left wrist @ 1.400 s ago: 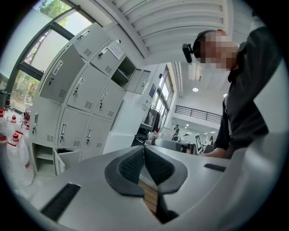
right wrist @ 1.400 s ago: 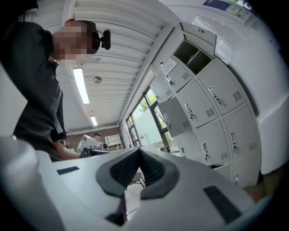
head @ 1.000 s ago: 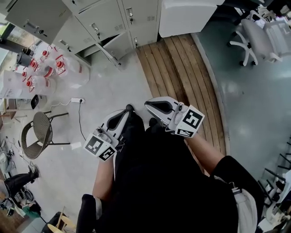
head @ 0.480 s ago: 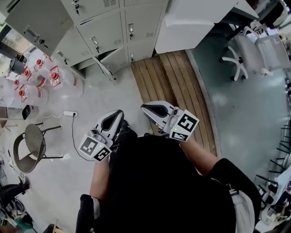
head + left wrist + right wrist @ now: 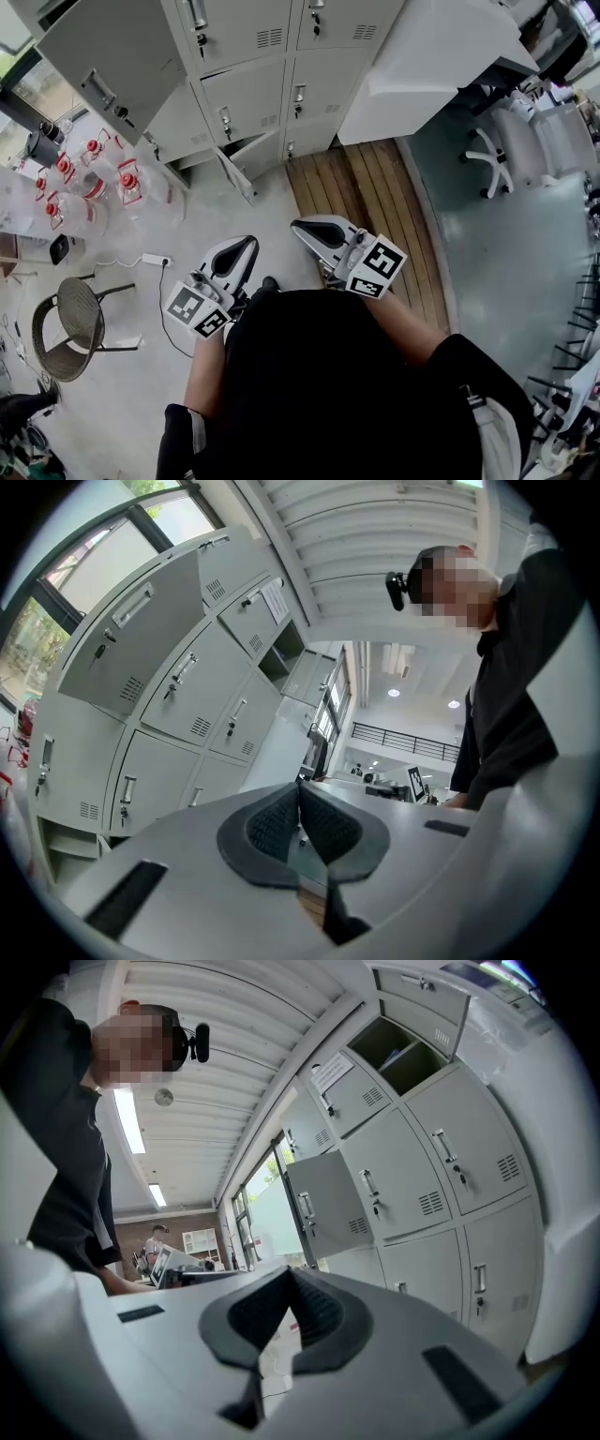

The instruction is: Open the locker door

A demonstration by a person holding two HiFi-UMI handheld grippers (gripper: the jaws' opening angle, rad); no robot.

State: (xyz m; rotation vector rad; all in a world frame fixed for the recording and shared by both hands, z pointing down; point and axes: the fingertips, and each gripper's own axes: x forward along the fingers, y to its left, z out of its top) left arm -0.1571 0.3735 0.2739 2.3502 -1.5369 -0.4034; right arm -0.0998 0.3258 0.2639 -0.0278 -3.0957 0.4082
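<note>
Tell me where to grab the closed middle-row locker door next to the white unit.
Take its upright bar handle, near the door's left edge in the head view. Come straight at the front, held level, and pinch across the bar from its two sides: it is slim and vertical, while the face around it is flat.

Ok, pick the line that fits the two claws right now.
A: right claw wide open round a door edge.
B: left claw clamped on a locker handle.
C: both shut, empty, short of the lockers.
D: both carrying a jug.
C: the left claw and right claw each show closed on nothing in their own views, and the head view has both over the floor, apart from the lockers.
</note>
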